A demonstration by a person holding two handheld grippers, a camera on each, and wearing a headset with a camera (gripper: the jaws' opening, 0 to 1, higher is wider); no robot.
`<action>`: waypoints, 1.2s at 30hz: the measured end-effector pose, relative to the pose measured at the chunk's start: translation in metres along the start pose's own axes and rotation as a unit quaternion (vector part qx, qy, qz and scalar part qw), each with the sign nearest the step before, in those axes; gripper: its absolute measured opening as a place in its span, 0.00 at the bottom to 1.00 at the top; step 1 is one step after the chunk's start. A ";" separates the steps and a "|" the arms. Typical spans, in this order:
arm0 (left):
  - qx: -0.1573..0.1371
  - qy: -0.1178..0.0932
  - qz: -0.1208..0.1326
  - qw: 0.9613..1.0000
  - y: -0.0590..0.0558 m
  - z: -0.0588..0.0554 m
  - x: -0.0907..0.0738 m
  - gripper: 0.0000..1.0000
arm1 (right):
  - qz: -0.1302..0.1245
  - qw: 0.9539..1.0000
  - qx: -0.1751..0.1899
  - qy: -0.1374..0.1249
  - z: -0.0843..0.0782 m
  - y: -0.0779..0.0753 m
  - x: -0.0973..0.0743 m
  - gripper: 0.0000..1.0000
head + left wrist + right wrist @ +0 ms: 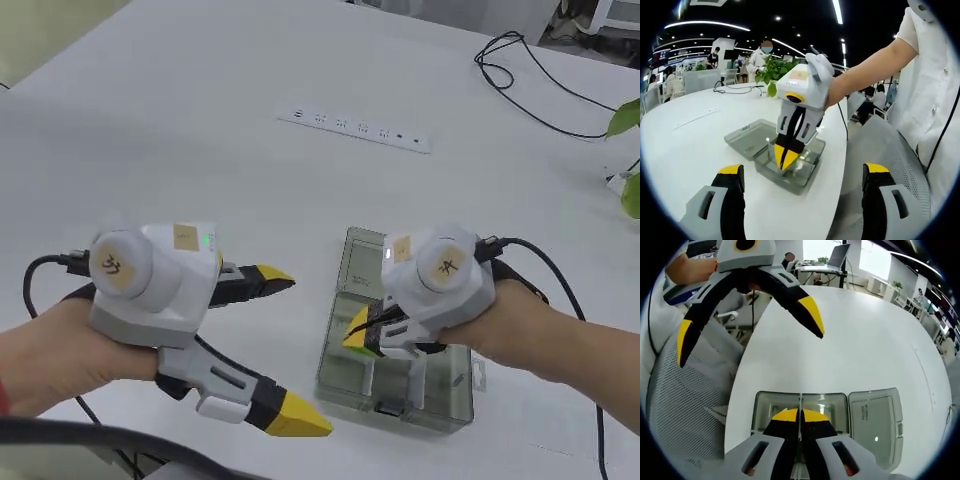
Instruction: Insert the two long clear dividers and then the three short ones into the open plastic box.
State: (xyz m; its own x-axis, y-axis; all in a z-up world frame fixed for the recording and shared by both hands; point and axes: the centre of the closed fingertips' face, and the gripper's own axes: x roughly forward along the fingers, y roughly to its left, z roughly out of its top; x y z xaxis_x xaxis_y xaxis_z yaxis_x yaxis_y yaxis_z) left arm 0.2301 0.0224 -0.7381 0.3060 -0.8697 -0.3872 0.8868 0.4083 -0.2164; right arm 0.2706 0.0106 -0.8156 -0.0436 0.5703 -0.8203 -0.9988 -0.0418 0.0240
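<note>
Divider point(800, 401) between right gripper's point(800, 416) jaws (closed)

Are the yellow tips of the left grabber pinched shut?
No, the left gripper is open: in its own view the two yellow-tipped jaws stand wide apart.

left gripper point(297, 350) and right gripper point(355, 338): white-grey bodies, black jaws, yellow tips. lower centre, smoky clear plastic box point(362, 250); colourless divider point(800, 402) between right jaws; white table point(200, 120).
</note>
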 end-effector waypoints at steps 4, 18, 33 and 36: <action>0.000 -0.001 0.000 1.000 0.000 0.001 0.000 1.00 | -0.002 1.000 0.008 -0.003 0.000 0.000 0.000 0.03; -0.002 0.000 0.003 1.000 0.001 0.001 -0.002 1.00 | -0.009 0.997 0.057 -0.058 0.020 -0.003 -0.017 0.11; -0.002 0.001 0.002 1.000 -0.002 0.000 -0.004 1.00 | -0.048 0.986 0.099 -0.126 0.023 -0.009 -0.077 0.23; -0.001 0.002 0.003 1.000 -0.003 0.000 -0.005 1.00 | -0.057 0.983 0.107 -0.137 0.018 -0.009 -0.092 0.25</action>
State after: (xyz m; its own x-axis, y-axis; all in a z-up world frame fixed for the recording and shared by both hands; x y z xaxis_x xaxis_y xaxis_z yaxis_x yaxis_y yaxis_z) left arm 0.2259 0.0258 -0.7358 0.3100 -0.8659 -0.3927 0.8843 0.4142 -0.2153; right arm 0.2829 -0.0268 -0.7300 0.0951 0.7613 -0.6413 -0.9776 0.1930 0.0841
